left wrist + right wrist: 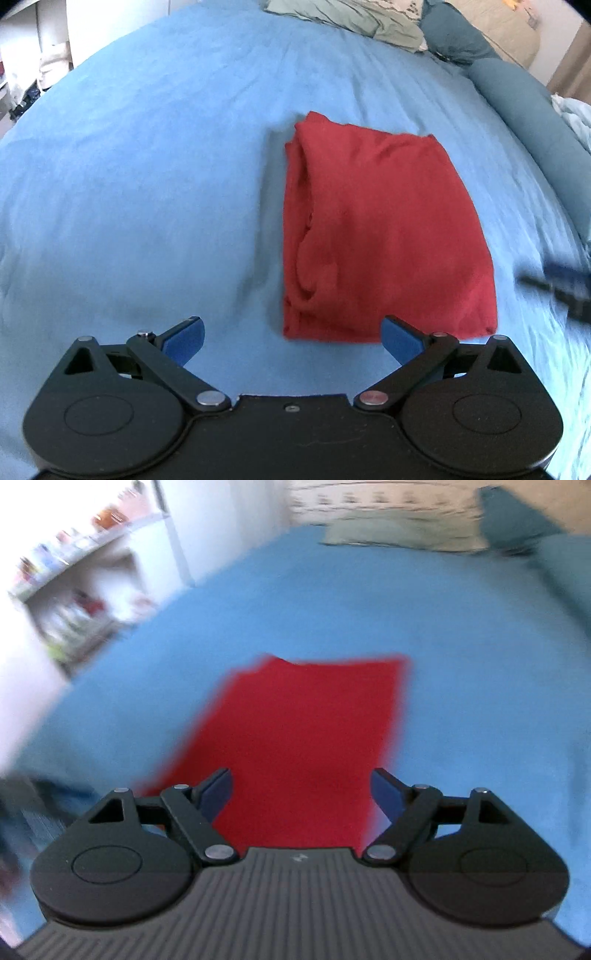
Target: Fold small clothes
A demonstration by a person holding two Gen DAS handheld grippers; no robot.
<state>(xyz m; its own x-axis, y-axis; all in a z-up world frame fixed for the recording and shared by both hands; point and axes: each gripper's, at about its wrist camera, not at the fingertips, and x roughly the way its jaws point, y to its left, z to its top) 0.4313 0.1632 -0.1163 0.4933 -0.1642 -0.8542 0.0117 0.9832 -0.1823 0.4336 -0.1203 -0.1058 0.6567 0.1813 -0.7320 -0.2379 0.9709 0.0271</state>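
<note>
Red garment (384, 236) lay folded into a rough rectangle on the blue bed sheet (147, 184), at about one o'clock from the left gripper (291, 338) in the left wrist view, near edge just beyond the fingertips. Left gripper stood spread wide, nothing between the pads, right pad overlapping the garment's near hem in the picture; contact could not be told. Right gripper (301, 792) likewise stood spread, empty, with the garment at twelve o'clock directly ahead, the view smeared by motion. Loose bunched layers showed along the garment's nine o'clock side; the three o'clock side looked flat and clean. Pillows (351, 18) sat far off at twelve o'clock.

Judged as a fold apparently just laid down. For a neat result: best to pinch both near corners through all layers, lift together, carry evenly toward twelve o'clock, and smooth the bunched nine o'clock edge first.
</note>
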